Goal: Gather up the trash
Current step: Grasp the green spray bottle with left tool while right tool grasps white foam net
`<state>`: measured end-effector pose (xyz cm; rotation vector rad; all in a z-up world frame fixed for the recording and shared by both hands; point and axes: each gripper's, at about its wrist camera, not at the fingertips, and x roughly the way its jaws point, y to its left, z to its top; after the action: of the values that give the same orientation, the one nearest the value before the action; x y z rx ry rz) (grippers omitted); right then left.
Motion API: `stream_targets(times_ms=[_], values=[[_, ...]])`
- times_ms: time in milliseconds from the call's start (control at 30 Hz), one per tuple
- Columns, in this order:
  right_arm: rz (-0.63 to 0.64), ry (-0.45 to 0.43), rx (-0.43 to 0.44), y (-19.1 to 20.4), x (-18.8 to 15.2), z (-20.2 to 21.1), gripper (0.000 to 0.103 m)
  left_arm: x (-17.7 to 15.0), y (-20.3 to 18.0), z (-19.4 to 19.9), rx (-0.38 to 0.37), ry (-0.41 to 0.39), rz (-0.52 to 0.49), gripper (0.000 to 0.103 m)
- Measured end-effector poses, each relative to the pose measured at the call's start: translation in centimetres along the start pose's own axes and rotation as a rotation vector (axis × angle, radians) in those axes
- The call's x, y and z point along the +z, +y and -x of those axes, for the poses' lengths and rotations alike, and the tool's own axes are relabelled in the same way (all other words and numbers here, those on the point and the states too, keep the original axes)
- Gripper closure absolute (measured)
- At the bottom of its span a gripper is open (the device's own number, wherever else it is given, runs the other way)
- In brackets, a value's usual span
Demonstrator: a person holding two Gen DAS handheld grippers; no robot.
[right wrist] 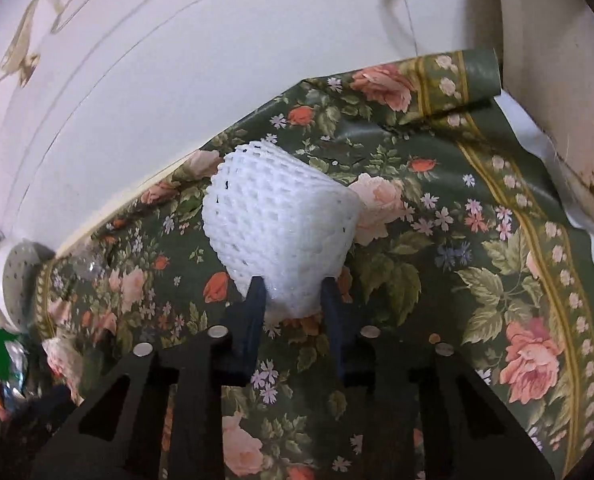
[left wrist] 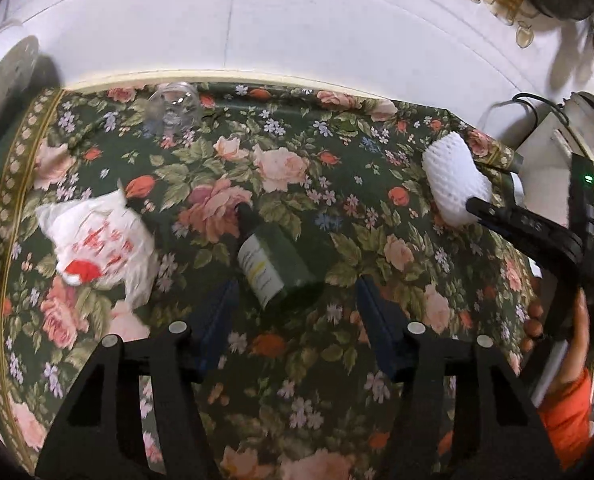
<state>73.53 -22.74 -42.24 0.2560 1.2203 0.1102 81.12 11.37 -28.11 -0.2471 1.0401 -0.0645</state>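
A dark green dropper bottle (left wrist: 272, 259) with a pale label lies on the floral tablecloth (left wrist: 297, 380), just ahead of my open left gripper (left wrist: 295, 286), between its fingertips' line. A crumpled white wrapper with red print (left wrist: 97, 242) lies to the left. A white foam fruit net (right wrist: 277, 232) sits near the wall; my right gripper (right wrist: 293, 286) is shut on its near end. The net (left wrist: 455, 182) and the right gripper (left wrist: 497, 214) also show in the left wrist view at the right.
A clear glass (left wrist: 175, 108) stands at the back by the white wall (left wrist: 297, 32). A white appliance with a cable (left wrist: 557, 148) is at the right. A perforated white lid (right wrist: 13, 284) is at the table's left end. The tablecloth edge (right wrist: 477, 76) is curled up.
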Motion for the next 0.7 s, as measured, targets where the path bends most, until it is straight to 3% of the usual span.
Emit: stream_targets(times_ms=[433, 700], values=[[0.043, -0.080, -0.014, 0.6, -1.8, 5.5, 0.084, 0.3, -0.6, -3.4, 0.126, 0.007, 0.001, 0.058], [0.064, -0.099, 0.018, -0.3, -3.1, 9.8, 0.084, -1.2, -2.8, 0.3, 0.116, -0.035, 0.009, 0.065]])
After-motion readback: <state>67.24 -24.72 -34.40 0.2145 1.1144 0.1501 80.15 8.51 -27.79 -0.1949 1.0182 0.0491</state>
